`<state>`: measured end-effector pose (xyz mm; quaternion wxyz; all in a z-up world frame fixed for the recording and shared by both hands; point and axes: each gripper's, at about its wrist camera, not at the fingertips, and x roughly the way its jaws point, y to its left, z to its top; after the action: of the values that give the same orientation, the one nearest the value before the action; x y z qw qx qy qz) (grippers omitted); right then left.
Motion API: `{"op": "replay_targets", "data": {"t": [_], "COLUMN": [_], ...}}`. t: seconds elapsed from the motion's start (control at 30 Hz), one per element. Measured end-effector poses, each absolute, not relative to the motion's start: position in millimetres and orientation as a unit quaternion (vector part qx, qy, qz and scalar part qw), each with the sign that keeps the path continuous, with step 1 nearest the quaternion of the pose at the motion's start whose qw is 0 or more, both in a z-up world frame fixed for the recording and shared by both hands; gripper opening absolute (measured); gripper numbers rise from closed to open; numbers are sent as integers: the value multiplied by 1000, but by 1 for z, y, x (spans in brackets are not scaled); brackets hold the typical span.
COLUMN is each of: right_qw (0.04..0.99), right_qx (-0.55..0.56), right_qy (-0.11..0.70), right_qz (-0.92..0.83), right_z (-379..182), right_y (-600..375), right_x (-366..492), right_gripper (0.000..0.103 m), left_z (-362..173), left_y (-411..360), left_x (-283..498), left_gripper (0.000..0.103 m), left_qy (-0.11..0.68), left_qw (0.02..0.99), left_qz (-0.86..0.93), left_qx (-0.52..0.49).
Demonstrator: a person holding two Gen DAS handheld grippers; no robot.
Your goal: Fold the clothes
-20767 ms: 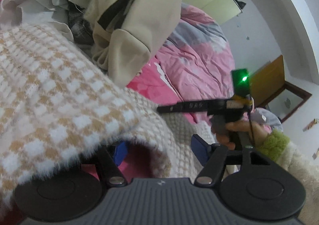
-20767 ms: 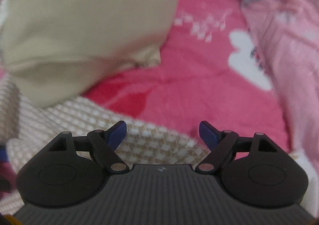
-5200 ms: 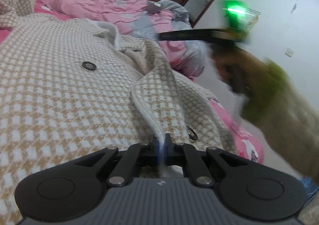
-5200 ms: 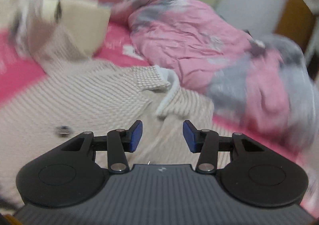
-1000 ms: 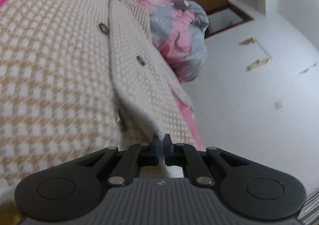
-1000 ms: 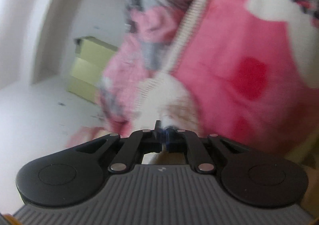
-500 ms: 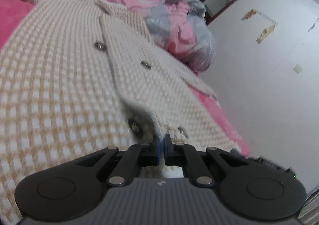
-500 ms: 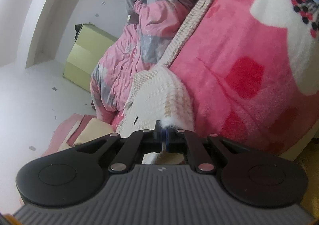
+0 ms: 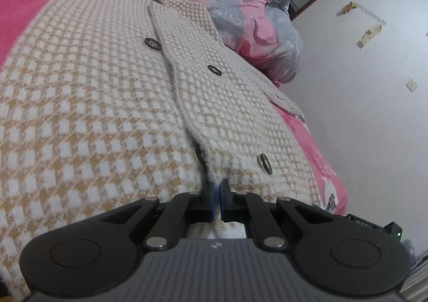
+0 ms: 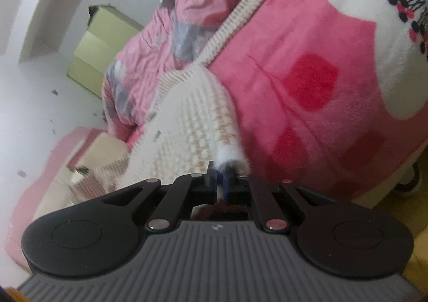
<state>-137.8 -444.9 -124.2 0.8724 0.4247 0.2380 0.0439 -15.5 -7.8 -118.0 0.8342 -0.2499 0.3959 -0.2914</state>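
Checked coat | left gripper pinching hem | right gripper pinching fuzzy edge

Readable words, numbers: none in either view.
Left gripper body: small pale emblem at the middle of the ribbed housing, just behind the fingers; no letters made out.
Right gripper body: same small emblem, same place; no letters.
Dark device right of the left tool: faint marks, too small to read.
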Motion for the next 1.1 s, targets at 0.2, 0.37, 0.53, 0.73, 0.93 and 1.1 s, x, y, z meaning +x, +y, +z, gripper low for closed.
{"op": "replay_targets", "data": {"t": [0.2, 0.37, 0.53, 0.73, 0.93, 1.1], "right_qw": [888, 924, 955, 934, 929, 930], "right_qx": [377, 307, 156, -41, 3, -9], "right_qy": [264, 227, 244, 330, 364, 353], "right_qz": [5, -24, 72, 127, 67, 105], "right_z": [-116, -74, -38, -59, -62, -56], "right_y": [-453, -454, -380, -286, -307, -291], "right_x": [-159, -169, -76, 57, 112, 112], "right_gripper": [20, 20, 20, 15, 12, 10], "left_z": [-121, -121, -120, -126, -127, -124], "left_y": [-5, -4, -4, -3, 0, -3], "left_x": [-14, -11, -9, -8, -8, -11], "left_gripper": [5, 6, 6, 6, 6, 6], "left_qy": [402, 405, 406, 399, 396, 397], "left_qw": [826, 823, 824, 822, 821, 826], "left_qz": [-294, -296, -299, -312, -321, -315], "left_qx": [-263, -264, -259, -260, -257, -247]}}
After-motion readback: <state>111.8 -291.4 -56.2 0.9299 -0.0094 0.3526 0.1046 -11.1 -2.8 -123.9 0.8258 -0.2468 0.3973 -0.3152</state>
